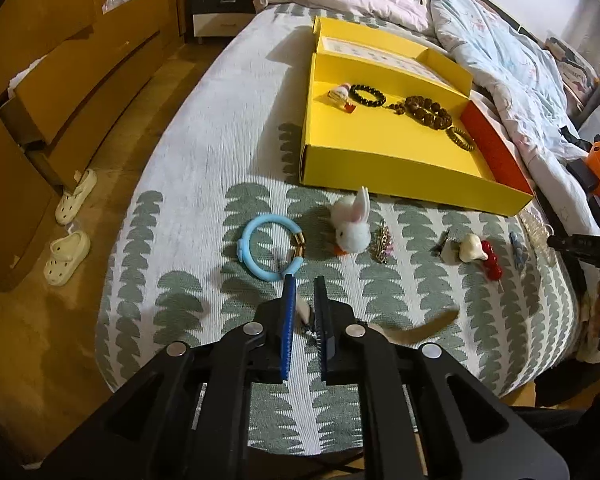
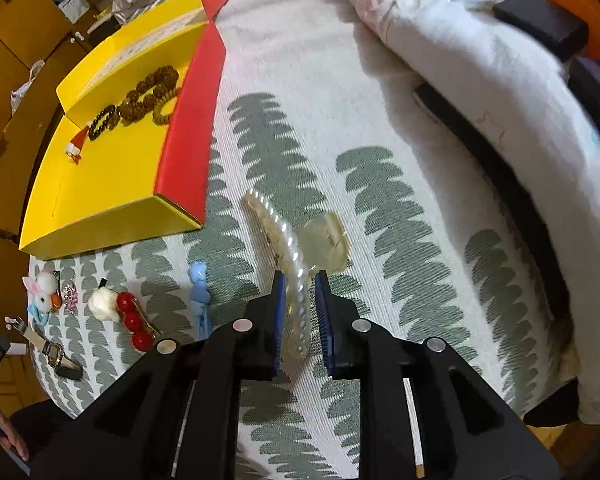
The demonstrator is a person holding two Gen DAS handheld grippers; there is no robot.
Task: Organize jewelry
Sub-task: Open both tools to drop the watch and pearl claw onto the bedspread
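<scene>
Your right tool brackets, without touching, the pearl hair clip on the bed; its long axis runs straight ahead. Your left tool pinches a small beige piece.

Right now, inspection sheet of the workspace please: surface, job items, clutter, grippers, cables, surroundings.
Surface: bedspread with green leaf print.
Job's things: yellow box holds three bead bracelets; blue bangle, bunny clip, cherry clip and pearl clip lie outside it.
Clutter: rumpled duvet.
Grippers: left hand-held gripper nearly shut on a small item I cannot identify; right hand-held gripper straddles the pearl clip, contact unclear.
Cables: nothing seen.
Surroundings: wooden drawers, slippers on floor.
</scene>
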